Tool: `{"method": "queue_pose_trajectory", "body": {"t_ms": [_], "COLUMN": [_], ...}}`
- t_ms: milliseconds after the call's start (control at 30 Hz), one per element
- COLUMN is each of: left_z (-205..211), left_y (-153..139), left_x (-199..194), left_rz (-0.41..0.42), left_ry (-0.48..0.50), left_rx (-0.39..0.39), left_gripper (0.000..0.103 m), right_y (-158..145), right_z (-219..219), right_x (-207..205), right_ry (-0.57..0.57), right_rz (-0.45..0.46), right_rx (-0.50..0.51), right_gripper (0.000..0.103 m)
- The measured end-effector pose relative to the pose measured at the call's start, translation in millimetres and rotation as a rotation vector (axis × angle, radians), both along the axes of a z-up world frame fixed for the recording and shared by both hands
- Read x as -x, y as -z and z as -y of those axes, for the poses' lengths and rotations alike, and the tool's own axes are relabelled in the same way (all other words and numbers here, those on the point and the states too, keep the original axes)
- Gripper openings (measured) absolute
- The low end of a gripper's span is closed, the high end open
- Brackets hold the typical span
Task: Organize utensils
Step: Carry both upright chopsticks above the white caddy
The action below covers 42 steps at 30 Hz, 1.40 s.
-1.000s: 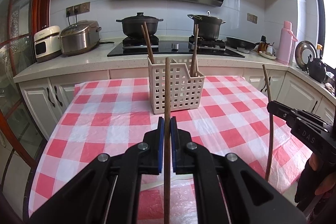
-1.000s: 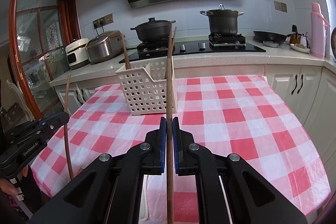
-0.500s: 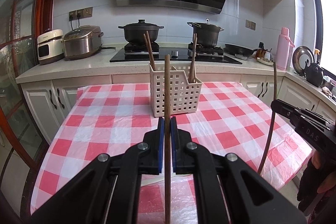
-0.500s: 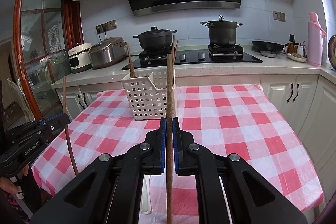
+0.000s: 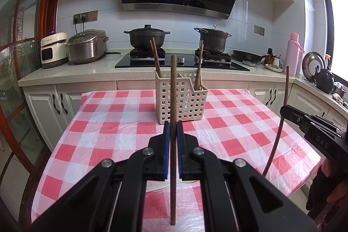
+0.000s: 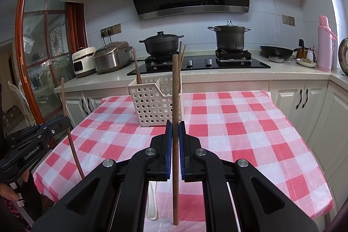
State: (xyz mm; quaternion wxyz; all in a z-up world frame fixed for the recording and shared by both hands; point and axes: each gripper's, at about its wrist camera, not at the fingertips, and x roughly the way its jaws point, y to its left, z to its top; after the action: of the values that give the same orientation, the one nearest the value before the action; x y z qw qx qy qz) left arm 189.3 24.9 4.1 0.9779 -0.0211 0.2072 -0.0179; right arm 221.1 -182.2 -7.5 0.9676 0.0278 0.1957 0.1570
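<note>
A: Up close, the left gripper [image 5: 173, 140] is pinching one brown chopstick [image 5: 173, 101] upright between its blue pads.

B: Same on the other side. The right gripper [image 6: 175, 140] is clamped on its own upright stick [image 6: 175, 101], and a white spoon-like piece [image 6: 151, 203] lies on the checked tablecloth [image 6: 239, 127] just beneath it.

A: Each gripper shows up at the edge of the other's view, too, both held over the near edge of the table.

B: Writing? The left one reads "GenRobot.AI" on its side, the right one "DAS".

A: Further in, the white lattice caddy [image 5: 181, 99] stands on the cloth. Two chopsticks [image 5: 155, 58] lean in its left compartment, a few more [image 5: 199, 66] in the right.

B: Behind it on the counter, two black pots [image 6: 162, 42] sit on the hob, a steel rice cooker [image 5: 87, 48] to the left.

A: Beside that, a small white appliance [image 5: 53, 49] with lettering too small to read.

B: And a pink flask [image 6: 325, 45] far right.
</note>
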Motion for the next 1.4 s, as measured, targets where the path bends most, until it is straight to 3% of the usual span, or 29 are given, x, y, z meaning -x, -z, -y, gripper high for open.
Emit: {"method": "queue_pose_trajectory", "body": {"t_ms": [900,1400], "left_z": [7.7,8.5], "left_y": [-26.0,-45.1], "left_x": [-26.6,-75.0], "left_rz": [0.021,0.014], "left_ry": [-0.006,0.01], "left_rx": [-0.048,-0.033], "left_gripper": [0.006,0.006], "right_y": [-23.8,-44.0], "right_z": [-19.3,-23.8], "right_x": [-46.6,-91.6], "right_ry": [-0.033,-0.045], "right_rz": [0.027,0.019], "right_rx": [0.034,0.033], "right_gripper": [0.007,0.007]}}
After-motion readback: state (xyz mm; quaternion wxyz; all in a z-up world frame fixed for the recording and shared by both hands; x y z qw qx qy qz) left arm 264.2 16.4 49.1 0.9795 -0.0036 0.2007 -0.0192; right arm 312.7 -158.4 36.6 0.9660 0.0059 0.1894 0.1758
